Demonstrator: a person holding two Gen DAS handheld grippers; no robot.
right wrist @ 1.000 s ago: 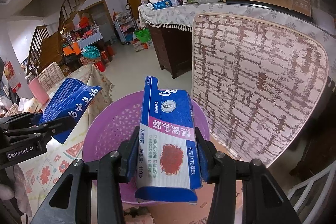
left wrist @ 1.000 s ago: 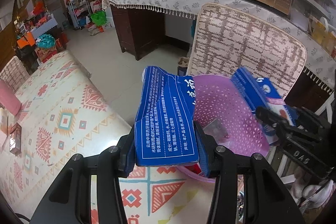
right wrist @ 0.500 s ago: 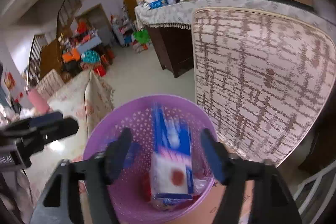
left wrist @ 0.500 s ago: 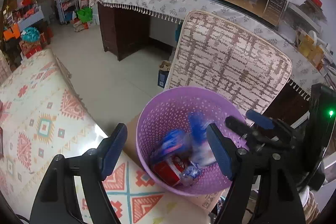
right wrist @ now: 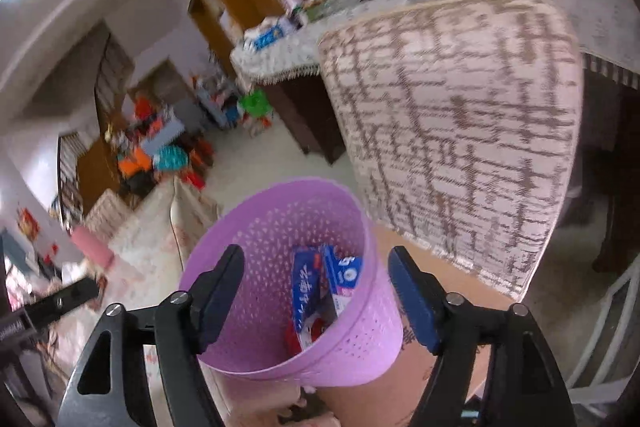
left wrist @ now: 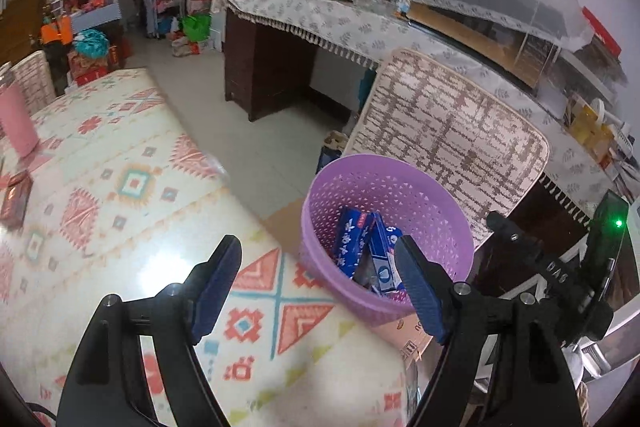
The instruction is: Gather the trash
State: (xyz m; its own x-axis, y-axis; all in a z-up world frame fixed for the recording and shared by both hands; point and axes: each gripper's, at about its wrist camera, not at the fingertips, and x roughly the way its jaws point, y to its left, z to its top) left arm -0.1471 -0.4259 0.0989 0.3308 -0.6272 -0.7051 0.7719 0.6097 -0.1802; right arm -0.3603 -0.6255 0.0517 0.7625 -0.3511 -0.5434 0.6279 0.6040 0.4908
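Observation:
A purple mesh basket (left wrist: pixel 400 195) (right wrist: pixel 280 227) stands just past the table's edge, in front of both grippers. Inside it lie two blue cartons (left wrist: pixel 352 243) (right wrist: pixel 306 291) side by side on other wrappers. My left gripper (left wrist: pixel 316 247) hovers over the table corner beside the basket, its jaws opening with nothing between them. My right gripper (right wrist: pixel 316 253) hangs over the basket's near rim, its jaws opening too and holding nothing. In the left wrist view the right gripper's black body (left wrist: pixel 560 275) shows at the right.
The table wears a glossy patterned cloth (left wrist: pixel 120 187), with a small dark box (left wrist: pixel 14 203) and a pink object (left wrist: pixel 12 119) at its left. A chair with a woven cover (left wrist: pixel 440 131) (right wrist: pixel 460 127) stands behind the basket. A cluttered sideboard (left wrist: pixel 320 19) lines the far wall.
Both grippers let go of their blue cartons, which dropped into the purple basket. Both pairs of jaws spread wide and the grippers drew back from the basket.

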